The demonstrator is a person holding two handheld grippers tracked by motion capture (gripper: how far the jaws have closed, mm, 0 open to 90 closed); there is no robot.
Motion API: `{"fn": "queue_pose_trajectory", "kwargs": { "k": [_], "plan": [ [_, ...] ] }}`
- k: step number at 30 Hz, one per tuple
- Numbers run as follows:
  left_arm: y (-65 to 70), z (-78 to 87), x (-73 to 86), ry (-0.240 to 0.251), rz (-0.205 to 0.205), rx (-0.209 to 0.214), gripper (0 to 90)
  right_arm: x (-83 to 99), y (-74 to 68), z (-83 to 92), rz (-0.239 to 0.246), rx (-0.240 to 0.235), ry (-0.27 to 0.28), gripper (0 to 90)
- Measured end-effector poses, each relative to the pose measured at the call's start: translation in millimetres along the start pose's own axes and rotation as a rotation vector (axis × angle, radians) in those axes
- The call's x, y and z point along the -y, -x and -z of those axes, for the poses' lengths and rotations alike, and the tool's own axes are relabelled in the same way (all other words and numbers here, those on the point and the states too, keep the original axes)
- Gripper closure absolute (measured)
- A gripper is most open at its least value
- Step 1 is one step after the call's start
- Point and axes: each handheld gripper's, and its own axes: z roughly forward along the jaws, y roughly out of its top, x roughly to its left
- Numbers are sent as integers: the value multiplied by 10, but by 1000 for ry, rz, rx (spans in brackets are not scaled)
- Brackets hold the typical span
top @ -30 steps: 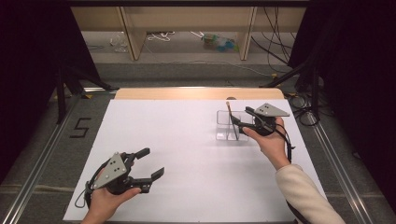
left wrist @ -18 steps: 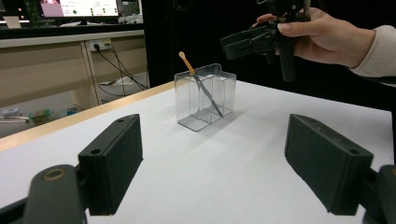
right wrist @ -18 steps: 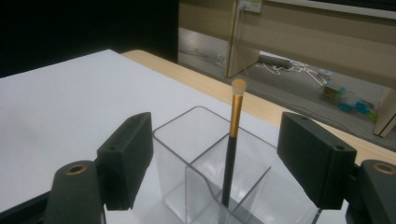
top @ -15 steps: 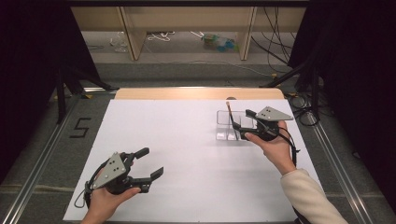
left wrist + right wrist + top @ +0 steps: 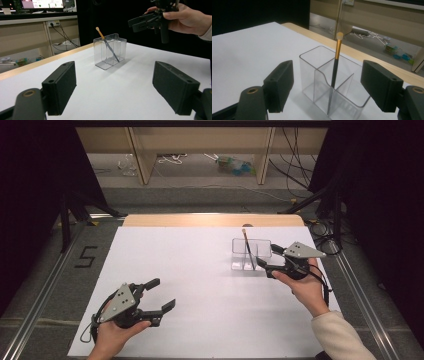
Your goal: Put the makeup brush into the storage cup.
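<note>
A clear plastic holder (image 5: pixel 241 261) with compartments stands at the right rear of the white tabletop (image 5: pixel 200 270). A slim brush (image 5: pixel 247 249) with a black handle, gold ferrule and pale tip leans in it, tip upward. My right gripper (image 5: pixel 267 256) is just right of the holder, jaws open toward it, nothing between them. In the right gripper view the holder (image 5: pixel 312 72) and brush (image 5: pixel 336 60) sit beyond the open jaws. My left gripper (image 5: pixel 162 293) rests open at the front left, far from the holder (image 5: pixel 110 51), and holds nothing. The right gripper (image 5: pixel 140 22) hovers above the table there.
A wooden strip (image 5: pixel 210 220) edges the table's far side. Metal rails (image 5: pixel 360 300) run along both sides, and a black "5" mark (image 5: pixel 86 256) is at the left. Beyond are wooden shelf legs (image 5: pixel 142 155), cables and dark curtains.
My right gripper has drawn back to the right, away from the holder, leaving the brush standing in it. The left gripper has not moved.
</note>
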Motion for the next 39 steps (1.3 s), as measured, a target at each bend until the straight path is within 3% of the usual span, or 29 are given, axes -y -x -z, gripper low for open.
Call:
{"fn": "queue_pose_trajectory", "kwargs": {
  "k": [20, 25, 30, 32, 39],
  "plan": [
    [-6, 4, -2, 0, -1, -1, 192, 180, 2, 332, -6, -5, -12, 274],
    [-12, 5, -3, 0, -7, -2, 192, 226, 2, 410, -10, 3, 12, 273],
    [-19, 16, -9, 3, -6, -9, 192, 268, -12, 493, -24, -3, -12, 273],
    [-16, 17, -8, 6, 5, -12, 192, 286, -13, 502, -22, -4, 15, 273],
    [-27, 23, -10, 7, 6, -15, 191, 350, -45, 612, -31, -14, 17, 273]
  ]
}}
